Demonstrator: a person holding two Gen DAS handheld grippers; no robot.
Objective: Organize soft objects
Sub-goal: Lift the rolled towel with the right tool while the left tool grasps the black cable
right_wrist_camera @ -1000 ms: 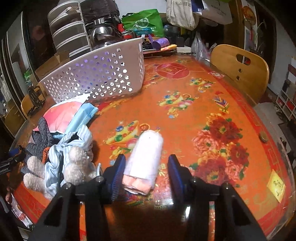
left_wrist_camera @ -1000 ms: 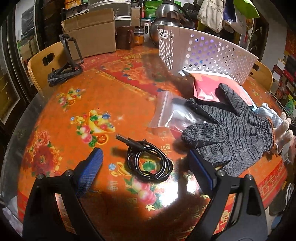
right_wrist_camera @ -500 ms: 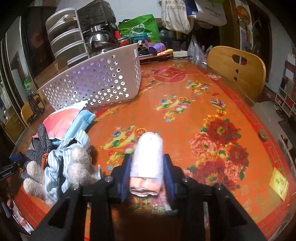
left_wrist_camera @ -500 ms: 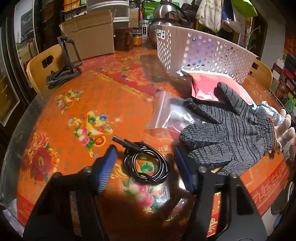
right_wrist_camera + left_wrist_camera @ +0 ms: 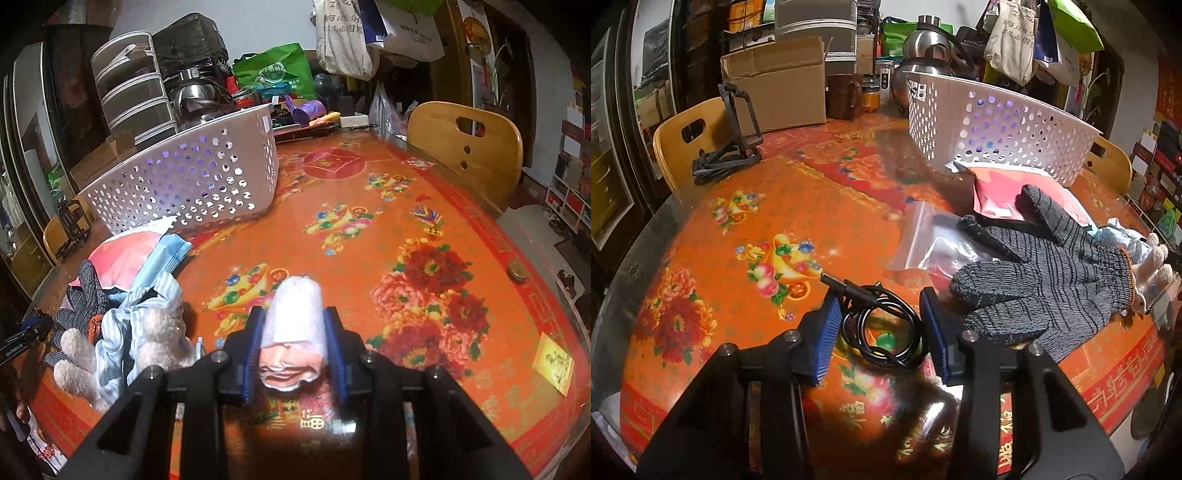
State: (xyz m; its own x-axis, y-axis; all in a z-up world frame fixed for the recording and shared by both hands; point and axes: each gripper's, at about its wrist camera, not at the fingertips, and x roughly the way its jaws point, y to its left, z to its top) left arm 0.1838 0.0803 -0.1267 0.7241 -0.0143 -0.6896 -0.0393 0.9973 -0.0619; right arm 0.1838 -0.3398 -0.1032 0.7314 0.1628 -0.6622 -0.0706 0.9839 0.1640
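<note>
My left gripper (image 5: 879, 295) stands low over the orange table, shut on a coiled black cable (image 5: 866, 295), with both blue pads against the coil's sides. A grey knit glove (image 5: 1045, 280) lies just right of it, partly on a clear zip bag (image 5: 923, 236). My right gripper (image 5: 294, 310) is shut on a rolled white towel (image 5: 295, 321), which the pads squeeze from both sides. To its left sit a plush toy (image 5: 159, 332) and a striped blue cloth (image 5: 122, 321). The white perforated basket (image 5: 184, 184) stands behind them, seen also from the left wrist as the basket (image 5: 997, 125).
A red packet (image 5: 993, 188) and a blue wipe pack (image 5: 166, 258) lie in front of the basket. A black phone stand (image 5: 731, 147) and a cardboard box (image 5: 775, 81) are at the far left. A wooden chair (image 5: 469, 147) stands beyond the table's right edge.
The left jaws came in from wide open until they met the cable coil. The right jaws closed onto the towel roll. Neither hand shifted much.
</note>
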